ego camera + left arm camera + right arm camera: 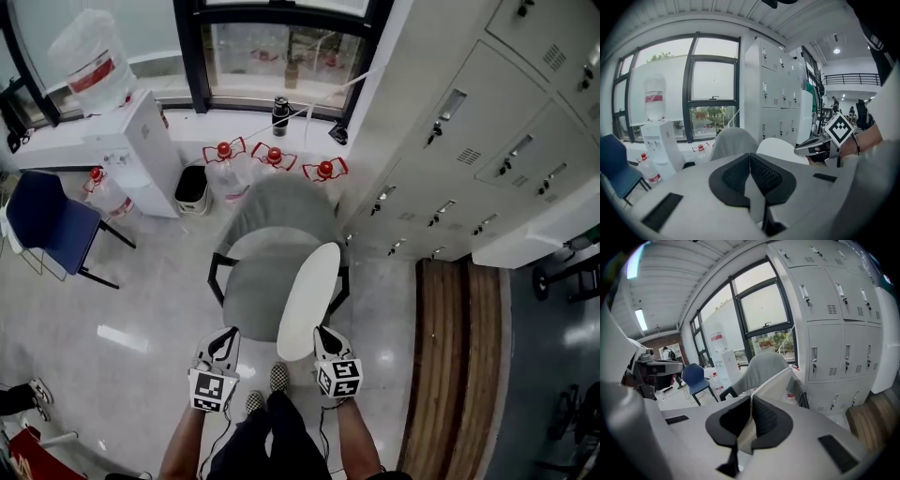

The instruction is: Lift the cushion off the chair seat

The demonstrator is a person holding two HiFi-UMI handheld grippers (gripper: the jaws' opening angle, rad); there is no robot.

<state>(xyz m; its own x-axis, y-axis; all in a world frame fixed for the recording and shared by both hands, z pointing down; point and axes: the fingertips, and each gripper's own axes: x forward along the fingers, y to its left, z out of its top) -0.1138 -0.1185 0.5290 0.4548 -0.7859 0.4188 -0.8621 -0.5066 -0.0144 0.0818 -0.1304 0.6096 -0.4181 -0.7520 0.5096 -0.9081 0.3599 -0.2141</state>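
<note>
The cushion (309, 298) is tilted up on its edge over the right side of the chair (251, 281) seat. I have its near rim pinched in my right gripper (324, 337), jaws clamped on it. My left gripper (225, 339) sits just beside, jaws together on nothing. Lockers (469, 141) stand to the right, bottles (274, 157) behind the chair, a blue chair (52, 220) off left

A: The cushion (307, 298) looks like smooth, matt off-white cloth. The chair (246, 286) is grey matt fabric on a black frame.
B: And the floor (141, 309)?
A: Glossy tile, mirroring the lights. By the lockers (469, 141), which are matt painted metal, runs a strip of grained wooden planks (452, 366). The water bottles (228, 178) are clear plastic, the water dispenser (136, 150) smooth white plastic.
</note>
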